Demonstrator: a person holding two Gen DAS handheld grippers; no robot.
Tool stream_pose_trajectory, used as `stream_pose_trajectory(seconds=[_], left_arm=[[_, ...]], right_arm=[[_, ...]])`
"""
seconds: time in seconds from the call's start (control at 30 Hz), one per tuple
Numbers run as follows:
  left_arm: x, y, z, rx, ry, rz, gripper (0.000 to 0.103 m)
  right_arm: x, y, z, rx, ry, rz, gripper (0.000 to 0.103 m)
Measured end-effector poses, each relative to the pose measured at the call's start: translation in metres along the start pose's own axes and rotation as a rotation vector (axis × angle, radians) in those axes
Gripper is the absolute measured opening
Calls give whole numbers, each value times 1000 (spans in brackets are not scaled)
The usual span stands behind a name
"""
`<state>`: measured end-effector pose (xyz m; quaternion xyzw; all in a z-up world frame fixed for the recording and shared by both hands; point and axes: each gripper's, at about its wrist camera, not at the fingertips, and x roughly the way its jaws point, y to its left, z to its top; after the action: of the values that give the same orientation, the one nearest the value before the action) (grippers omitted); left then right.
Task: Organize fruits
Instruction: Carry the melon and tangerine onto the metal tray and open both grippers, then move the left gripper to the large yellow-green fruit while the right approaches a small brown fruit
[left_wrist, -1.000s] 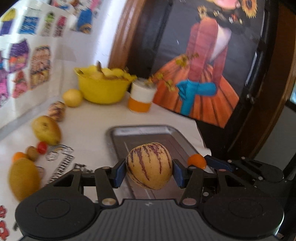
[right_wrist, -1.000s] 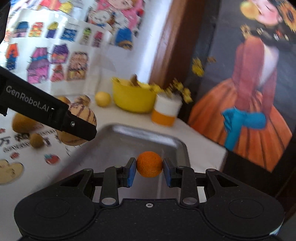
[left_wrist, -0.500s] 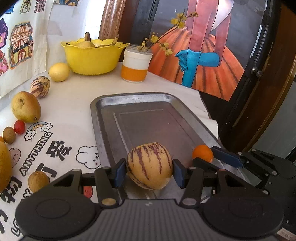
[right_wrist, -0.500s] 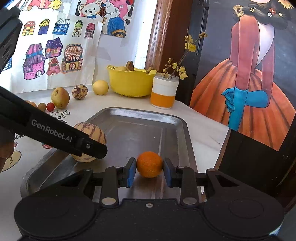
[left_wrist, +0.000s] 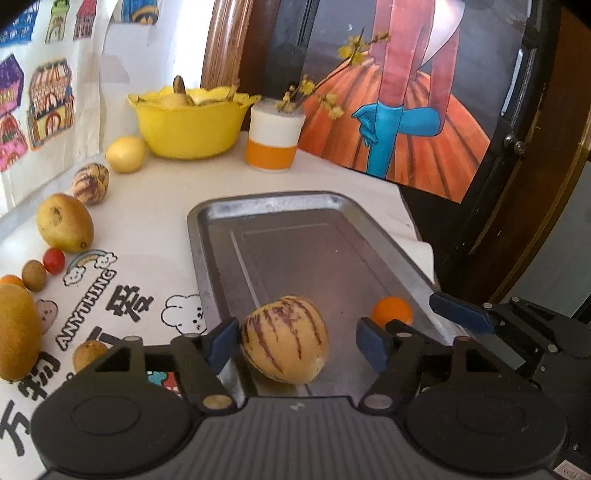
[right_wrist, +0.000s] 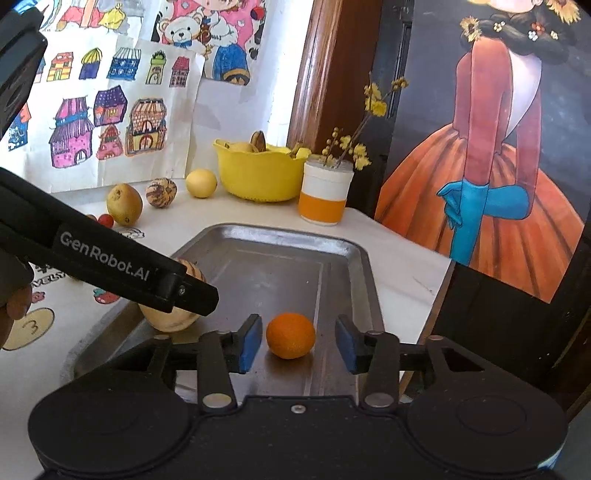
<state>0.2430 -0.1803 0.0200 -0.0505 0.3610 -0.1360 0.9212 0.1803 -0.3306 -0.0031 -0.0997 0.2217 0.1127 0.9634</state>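
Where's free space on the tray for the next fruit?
The far half of the tray is bare, from the orange and striped melon to the rim by the cup. The near end is crowded: both fruits sit between open tongs, left and right.

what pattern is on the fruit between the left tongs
Pale yellow melon with purple stripes, clearest in the left wrist view.
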Motion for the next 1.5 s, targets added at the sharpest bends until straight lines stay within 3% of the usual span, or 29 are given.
stream_pose_trajectory(seconds=[0.3,0.5,0.73,0.97,1.2,1.5], left_arm=[[-57,1,1,-8,-118,-24,100],[-99,22,-5,-31,-202,8,102],[-141,61,-19,-69,-263,68,103],[-161,110,-41,-173,-245,125,103],[-167,153,-72,-240,-185,212,103],[-168,184,-102,-263,-138,282,103]], right_arm=[[-53,8,14,-2,-79,-51,90],[-89,34,25,-13,-125,-21,102],[-121,72,36,-10,-147,49,102],[-128,115,36,-18,-121,125,102],[-114,158,31,-26,-35,214,102],[-81,186,21,-4,115,247,102]])
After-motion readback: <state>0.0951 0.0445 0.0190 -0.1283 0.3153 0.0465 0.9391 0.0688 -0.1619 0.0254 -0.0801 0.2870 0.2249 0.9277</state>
